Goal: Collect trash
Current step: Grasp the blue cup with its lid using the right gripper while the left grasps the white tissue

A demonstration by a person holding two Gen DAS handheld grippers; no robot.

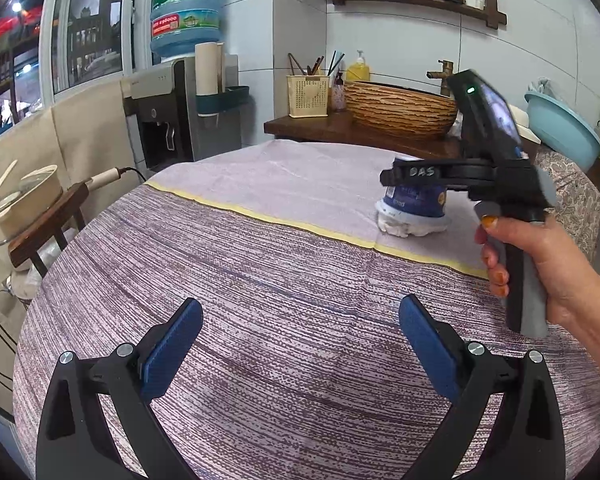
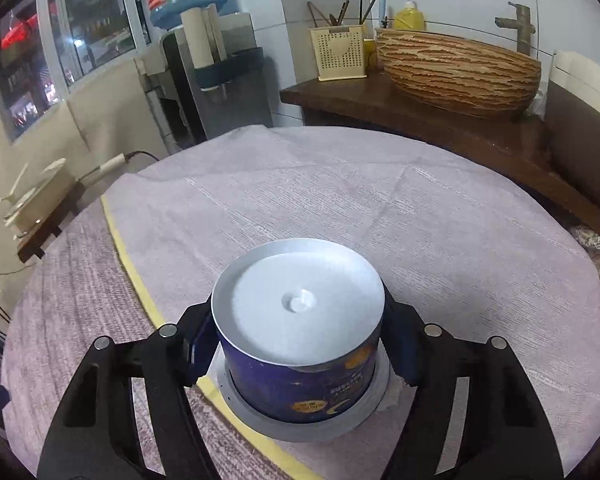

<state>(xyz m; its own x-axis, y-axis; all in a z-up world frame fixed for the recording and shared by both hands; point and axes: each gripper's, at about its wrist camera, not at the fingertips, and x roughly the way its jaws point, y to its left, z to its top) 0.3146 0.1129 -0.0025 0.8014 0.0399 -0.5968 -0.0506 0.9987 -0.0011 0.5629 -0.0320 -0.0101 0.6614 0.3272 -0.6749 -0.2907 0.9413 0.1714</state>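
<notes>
One item of trash is in play: a blue paper tub (image 2: 300, 364) standing upside down on the cloth-covered table (image 2: 340, 200), its white base facing up and its wide rim flat on the cloth. It sits right beside the yellow stripe (image 2: 132, 272) in the cloth. From the left wrist view, crumpled white tissue (image 1: 396, 227) appears to bulge out from under the rim.

Handling, as judged: the tub looks light and thin-walled, probably paper with a glossy printed skin. It should be stiff near the base ring and rim but easily dented at mid-wall, and somewhat slippery. Best hold is low pressure across the wall just below the upturned base, where the ring stiffens it. Lifting may leave the tissue behind, since nothing appears to fix it to the tub.

Right gripper (image 2: 300, 346): its fingers straddle the tub, one on each side, pads at or against the wall. Firm contact cannot be confirmed from these views; the tub is not lifted.

Left gripper (image 1: 300, 354): fingers spread wide with nothing between them, hovering over bare striped cloth well short of the tub.

A person's hand (image 1: 540, 264) grips the right gripper's handle. Beyond the table stand a wooden counter (image 2: 460, 136) with a striped basin (image 2: 460, 76).
</notes>
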